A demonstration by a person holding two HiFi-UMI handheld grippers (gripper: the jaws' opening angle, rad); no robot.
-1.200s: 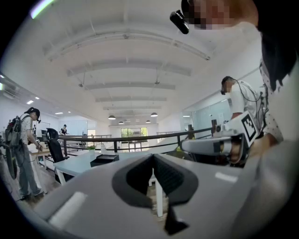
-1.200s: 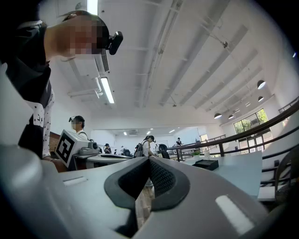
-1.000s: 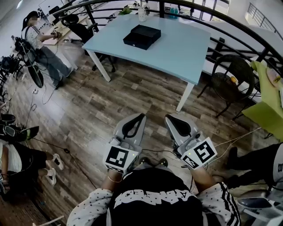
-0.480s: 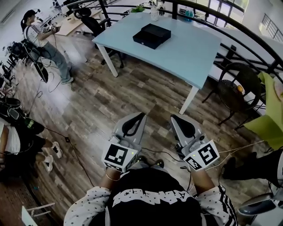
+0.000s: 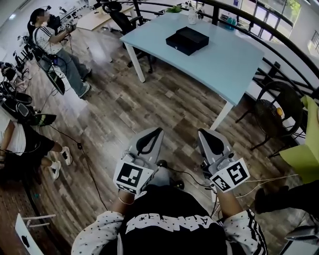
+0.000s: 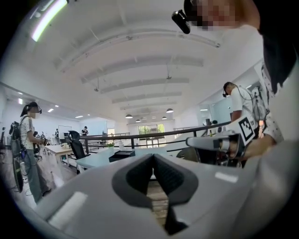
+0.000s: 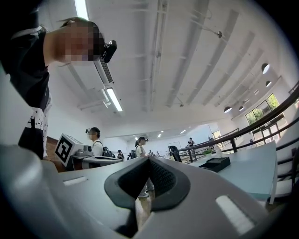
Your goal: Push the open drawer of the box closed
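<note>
The black box [image 5: 188, 40] lies on a pale blue table [image 5: 234, 64] far ahead of me, across the wooden floor. It is too small to tell how its drawer stands. It also shows in the left gripper view as the box [image 6: 122, 155] and in the right gripper view as the box [image 7: 215, 163]. My left gripper [image 5: 158, 130] and right gripper [image 5: 202, 131] hang side by side close to my body, well short of the table. The left gripper [image 6: 153, 156] has its jaws together with nothing in them. The right gripper [image 7: 148, 159] is shut and empty too.
A curved black railing [image 5: 279, 30] runs behind the table. A dark round chair [image 5: 271, 117] and a green seat [image 5: 304, 154] stand at the right. People [image 5: 52, 47] and an office chair [image 5: 117, 10] are at the left. Cables [image 5: 75, 144] trail over the floor.
The head view has swung left, so the table and box now sit further right in it. Both grippers stay shut, low and close to my body.
</note>
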